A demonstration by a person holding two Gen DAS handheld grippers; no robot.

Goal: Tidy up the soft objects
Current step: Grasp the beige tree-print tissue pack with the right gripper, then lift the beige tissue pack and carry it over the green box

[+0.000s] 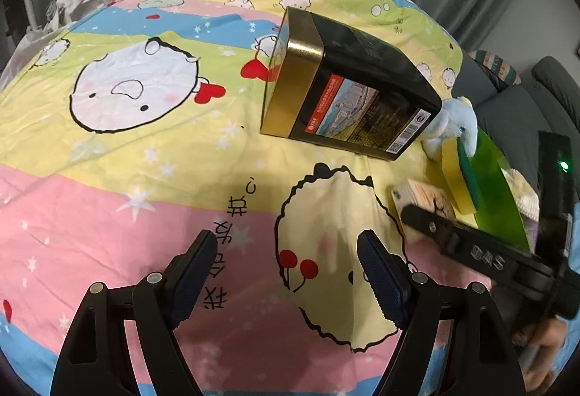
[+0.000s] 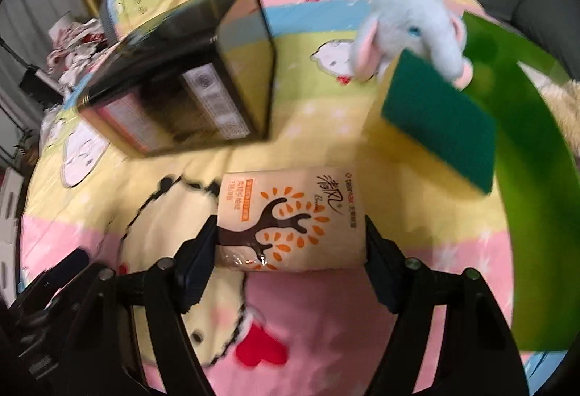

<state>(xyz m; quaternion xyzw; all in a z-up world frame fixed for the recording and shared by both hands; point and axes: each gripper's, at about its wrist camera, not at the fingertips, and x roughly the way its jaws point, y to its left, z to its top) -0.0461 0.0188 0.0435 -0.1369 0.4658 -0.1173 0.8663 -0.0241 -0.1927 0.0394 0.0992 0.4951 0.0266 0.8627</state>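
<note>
The right gripper (image 2: 290,244) is gripping the tissue pack (image 2: 290,222), its fingers pressing both ends, on the bed (image 2: 326,341). At one o'clock the sponge (image 2: 438,120) is leaning by the plush elephant (image 2: 409,30). The left gripper (image 1: 286,272) is hovering, fingers wide and empty.

Ahead of the right gripper (image 2: 290,244) lie 1 tissue pack (image 2: 290,220) between its jaws; 1 black tin (image 2: 181,84) beyond to the left; 1 plush elephant (image 2: 409,30), 1 sponge (image 2: 440,120) and 1 green tray (image 2: 533,215) to the right.
</note>
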